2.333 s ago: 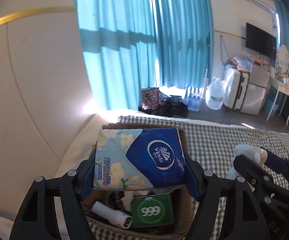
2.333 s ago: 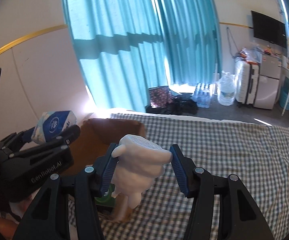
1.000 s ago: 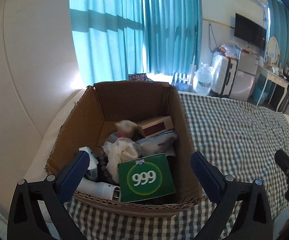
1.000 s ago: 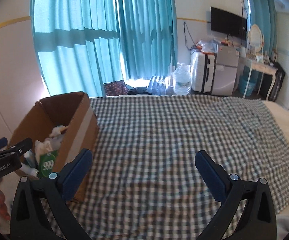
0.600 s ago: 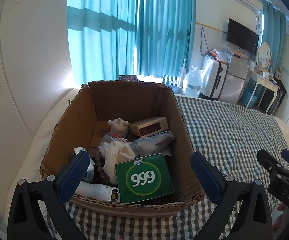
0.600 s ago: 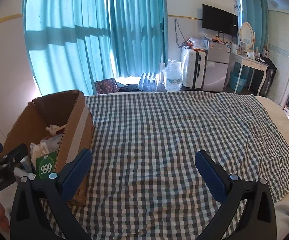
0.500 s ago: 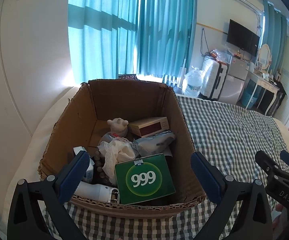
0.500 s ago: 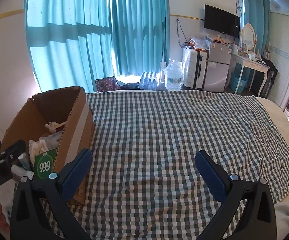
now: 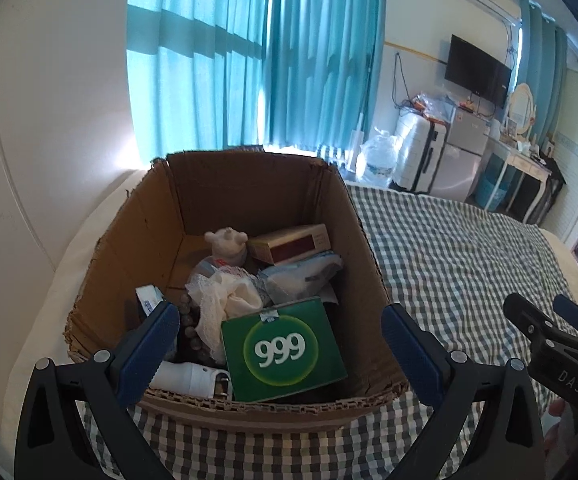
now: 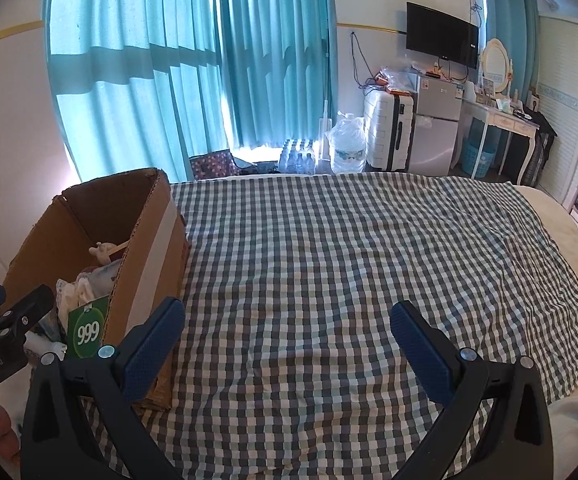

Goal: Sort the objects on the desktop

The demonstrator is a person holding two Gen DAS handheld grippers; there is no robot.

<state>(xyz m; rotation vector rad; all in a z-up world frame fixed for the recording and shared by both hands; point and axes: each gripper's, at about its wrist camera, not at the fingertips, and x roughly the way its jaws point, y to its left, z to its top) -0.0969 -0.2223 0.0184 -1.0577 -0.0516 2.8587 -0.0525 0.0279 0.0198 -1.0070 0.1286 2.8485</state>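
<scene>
1. Left wrist view: the left gripper (image 9: 280, 334), which gripped a blue tissue pack a couple of seconds ago, is now spread wide with nothing between its pads – the pack has gone down into the box (image 9: 341, 216), where a pale blue packet (image 9: 303, 276) lies under the red-and-tan carton (image 9: 291, 242). The white figurine (image 9: 227, 242) the right gripper carried then now stands in the far part of the box, beside that carton.

2. The same view looks straight into the box: a green "999" pack (image 9: 283, 354) sits nearest the camera, a lacy cloth (image 9: 225, 300) just behind it, a white tube (image 9: 187, 376) along the near wall and a string of beads (image 9: 189, 320) beside the cloth. The right gripper (image 9: 557, 328) shows only as a black edge at the lower right, over the check cloth (image 9: 449, 248).

3. Right wrist view: the right gripper (image 10: 287, 338) is also wide open and empty, hanging over the check cloth (image 10: 329, 260). It has pulled back from the box (image 10: 157, 240), which now stands off to its left.

4. What this view adds – the whole cloth, which the left view cuts off. No loose object shows on it, so by my reading the sorting is done or nearly so. Of the box it gives little: the outer wall with its tape strip, the figurine (image 10: 103, 250) peeping over the rim and a corner of the "999" pack (image 10: 87, 332). The left gripper (image 10: 7, 312) appears at the edge, near the box's near corner.
</scene>
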